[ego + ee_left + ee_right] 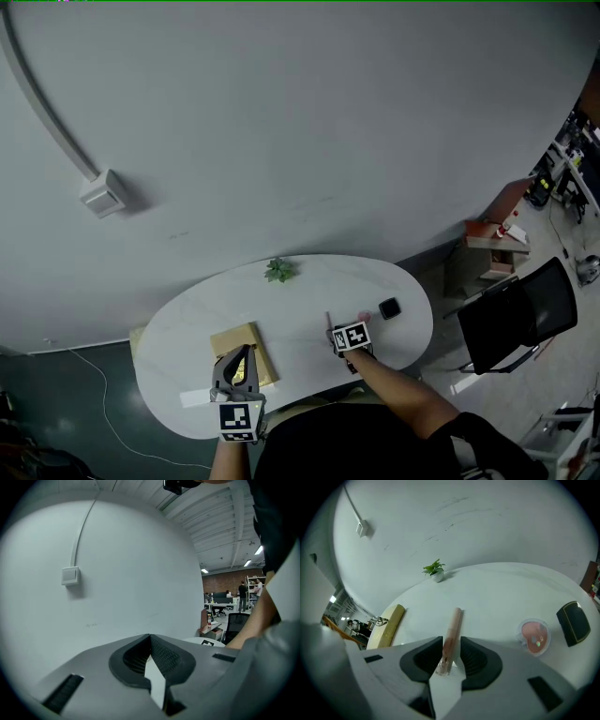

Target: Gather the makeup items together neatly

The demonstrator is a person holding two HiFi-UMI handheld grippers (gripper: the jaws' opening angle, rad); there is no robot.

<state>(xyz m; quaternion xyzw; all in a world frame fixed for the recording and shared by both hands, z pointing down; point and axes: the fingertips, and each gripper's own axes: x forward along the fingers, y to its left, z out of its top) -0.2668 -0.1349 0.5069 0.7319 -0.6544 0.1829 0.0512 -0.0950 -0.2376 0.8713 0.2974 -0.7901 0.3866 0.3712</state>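
Right gripper (450, 654) is clamped on a slim pink lip-gloss tube (453, 627), with both dark pads pressed to its near end. The rest of the tube sticks out past the jaw tips. Its long axis runs straight away from the gripper toward the far edge of the white oval table (497, 590), roughly at the small green potted plant (435, 570). The tube looks lifted or just skimming the top; I can't tell which.

To the right of this gripper lies a round clear compact with pink powder (533, 636), flat on the table and near the jaws. Farther right is a black square compact (573, 623), close to the round one but apparently apart from it. So both other makeup items sit right of the held tube, and the right hand is clearly the nearer one.

My guess is that the tube goes down beside the round compact. That means a short shift right, with the tube's axis kept parallel to the pair so the group looks tidy.

Left gripper (151, 641) has its jaws closed together with nothing between them, and points at the grey wall. From the head view it hangs at the near left (240, 367) over a flat tan box (246, 349), well apart from the compacts.
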